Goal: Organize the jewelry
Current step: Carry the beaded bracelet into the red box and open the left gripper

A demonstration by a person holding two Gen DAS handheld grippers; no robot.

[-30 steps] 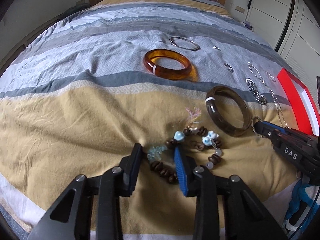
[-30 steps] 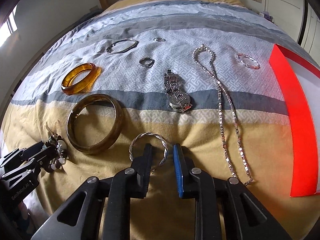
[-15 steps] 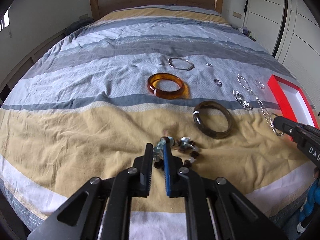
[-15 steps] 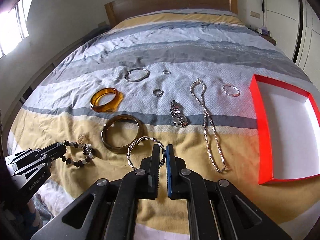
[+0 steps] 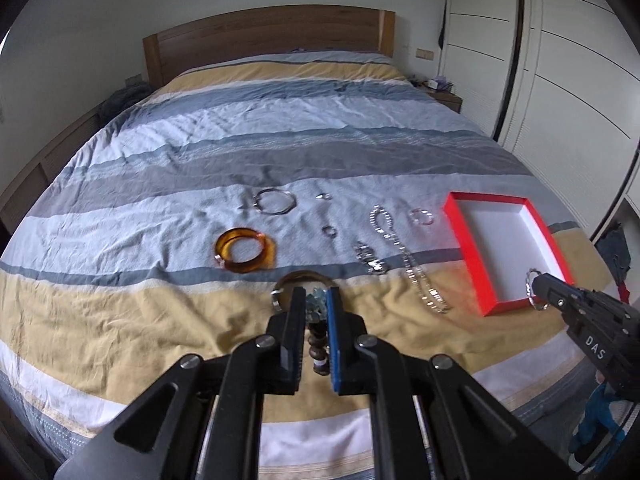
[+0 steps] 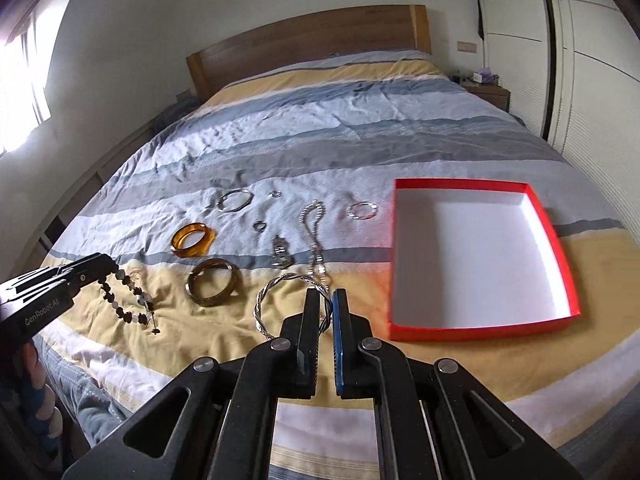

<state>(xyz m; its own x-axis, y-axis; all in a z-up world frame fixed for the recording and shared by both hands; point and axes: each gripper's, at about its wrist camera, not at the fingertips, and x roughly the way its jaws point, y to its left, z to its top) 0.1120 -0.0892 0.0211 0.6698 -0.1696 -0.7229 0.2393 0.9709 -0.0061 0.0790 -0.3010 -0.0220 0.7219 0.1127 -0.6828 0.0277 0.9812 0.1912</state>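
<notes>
Two hand-held grippers hang above a striped bed (image 6: 360, 128) with a wooden headboard (image 6: 312, 40), left hand-held gripper (image 5: 314, 304) clamping the beaded bracelet (image 6: 128, 304), right hand-held gripper (image 6: 326, 306) pinching the twisted silver bangle (image 6: 276, 296), beside an open red box (image 6: 568, 280) and white wardrobes (image 5: 560, 80).

"DAS" on right hand-held gripper (image 5: 535, 289), "GenRobot.AI" on left hand-held gripper (image 6: 105, 268)
</notes>
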